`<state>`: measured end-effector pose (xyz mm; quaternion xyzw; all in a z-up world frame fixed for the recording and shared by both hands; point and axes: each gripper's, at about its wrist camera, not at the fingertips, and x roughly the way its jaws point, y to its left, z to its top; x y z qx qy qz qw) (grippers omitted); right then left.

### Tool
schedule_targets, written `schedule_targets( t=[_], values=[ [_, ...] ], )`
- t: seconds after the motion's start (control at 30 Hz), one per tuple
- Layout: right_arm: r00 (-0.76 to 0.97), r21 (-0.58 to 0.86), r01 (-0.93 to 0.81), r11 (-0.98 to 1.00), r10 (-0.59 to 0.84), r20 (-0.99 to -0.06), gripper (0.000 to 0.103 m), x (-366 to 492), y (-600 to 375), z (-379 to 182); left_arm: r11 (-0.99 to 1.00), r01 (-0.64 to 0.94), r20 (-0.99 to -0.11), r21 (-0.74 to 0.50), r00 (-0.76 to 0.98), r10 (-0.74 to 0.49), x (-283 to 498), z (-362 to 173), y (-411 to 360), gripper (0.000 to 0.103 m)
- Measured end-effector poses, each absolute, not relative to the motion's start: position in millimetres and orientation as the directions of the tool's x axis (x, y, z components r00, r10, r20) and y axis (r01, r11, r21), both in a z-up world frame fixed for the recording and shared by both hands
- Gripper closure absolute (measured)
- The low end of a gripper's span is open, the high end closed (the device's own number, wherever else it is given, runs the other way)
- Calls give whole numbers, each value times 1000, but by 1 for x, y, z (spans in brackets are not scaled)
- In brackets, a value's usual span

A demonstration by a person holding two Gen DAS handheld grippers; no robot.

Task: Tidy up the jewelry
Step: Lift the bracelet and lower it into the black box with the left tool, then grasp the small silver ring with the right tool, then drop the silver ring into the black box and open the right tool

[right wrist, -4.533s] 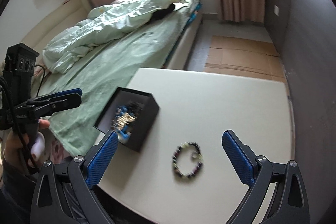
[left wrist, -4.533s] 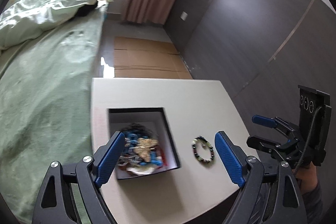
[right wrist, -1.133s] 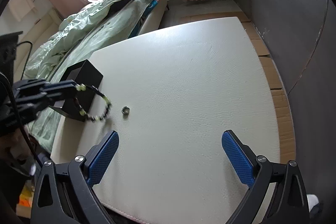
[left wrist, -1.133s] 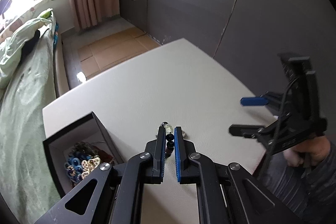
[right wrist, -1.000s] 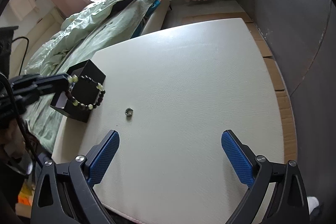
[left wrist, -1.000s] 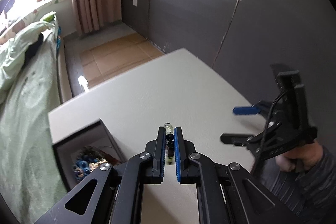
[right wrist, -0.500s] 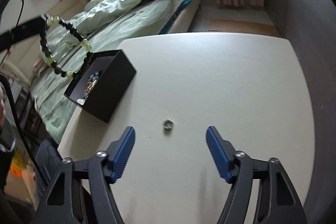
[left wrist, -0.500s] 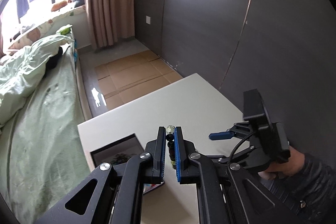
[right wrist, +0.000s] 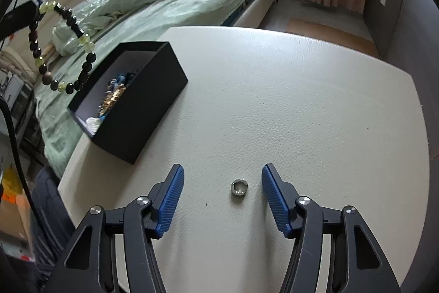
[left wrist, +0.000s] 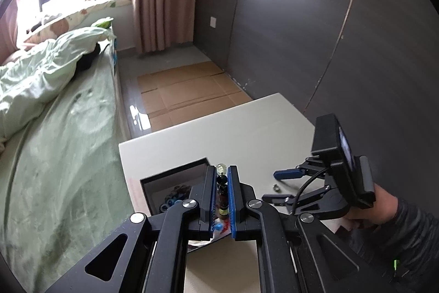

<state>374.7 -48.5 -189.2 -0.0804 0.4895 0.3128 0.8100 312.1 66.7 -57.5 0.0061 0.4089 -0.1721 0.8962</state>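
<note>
My left claw (left wrist: 221, 192) pinches the bead bracelet (right wrist: 61, 45) above the black box (right wrist: 142, 100), upper left; my right claw (right wrist: 222, 192) gapes around the ring (right wrist: 239, 187) on the tabletop (right wrist: 315, 114).

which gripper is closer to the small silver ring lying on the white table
Right. The right gripper is open around the small silver ring; the left gripper holds the beaded bracelet up over the black box.

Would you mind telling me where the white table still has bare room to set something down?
The white table is bare from the black jewelry box across to its right edge, and toward the far edge. Crowded spots: the box corner, and the near strip where the small silver ring lies between the open right gripper's fingers.
</note>
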Motion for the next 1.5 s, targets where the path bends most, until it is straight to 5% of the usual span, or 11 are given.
schedule_targets(
  t=[0.57, 0.93, 1.03, 1.1, 1.5],
  values=[
    [361, 0, -640, 768, 301, -883, 88, 364, -48, -188, 941, 232, -755, -247, 563, -337, 319, -109, 91, 96],
    [385, -15, -640, 768, 305, -871, 90, 357, -38, -164, 928, 149, -767, -343, 526, -367, 325, -118, 121, 94],
    [403, -8, -640, 769, 327, -855, 90, 356, -30, -150, 929, 137, -755, -344, 548, -361, 318, -113, 129, 77],
    [410, 5, -644, 765, 350, -842, 90, 354, -25, -140, 930, 129, -744, -344, 567, -353, 312, -109, 134, 51],
    [386, 66, -701, 710, 457, -801, 90, 359, 28, -106, 935, 79, -715, -345, 623, -316, 292, -97, 164, 43]
  ],
)
